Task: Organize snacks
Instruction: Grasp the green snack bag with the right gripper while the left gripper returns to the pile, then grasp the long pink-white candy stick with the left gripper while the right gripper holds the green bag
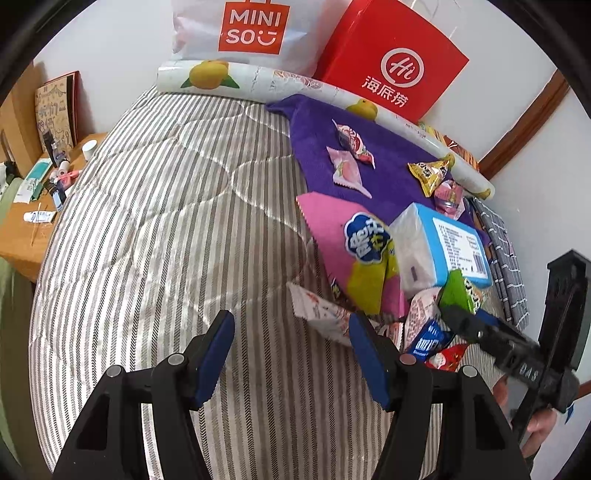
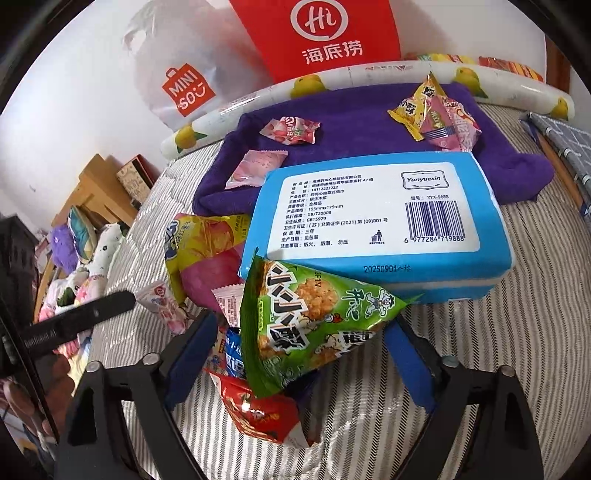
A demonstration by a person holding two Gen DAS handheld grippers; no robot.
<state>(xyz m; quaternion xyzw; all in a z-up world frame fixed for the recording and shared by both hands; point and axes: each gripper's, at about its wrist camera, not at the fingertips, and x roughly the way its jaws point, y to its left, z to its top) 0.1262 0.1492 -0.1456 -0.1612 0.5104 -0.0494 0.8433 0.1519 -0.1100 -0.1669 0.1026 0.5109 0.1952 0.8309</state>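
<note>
Striped bed (image 1: 166, 229): purple towel (image 1: 388, 173), snacks (image 2: 317, 328).

One blue tissue pack (image 2: 376, 221), one purple towel (image 2: 354, 122), two shopping bags (image 1: 391, 62), one green snack packet (image 2: 314, 328).

Both wrist views look steeply down along their tongs, sharing the tissue pack (image 1: 448, 245) (image 2: 380, 218), seemingly nearer rightward.

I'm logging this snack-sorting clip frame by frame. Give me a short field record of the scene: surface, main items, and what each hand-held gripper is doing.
surface: striped quilt with a purple towel at the back
on towel: pink candy packets, yellow snack packet
centre: blue tissue pack, leaning on a pink-and-yellow bag
left hand-held gripper: open, empty, over the quilt
right hand-held gripper: open, green snack packet between its fingers, not visibly pressed
backdrop: red bag, white shopping bag
</note>
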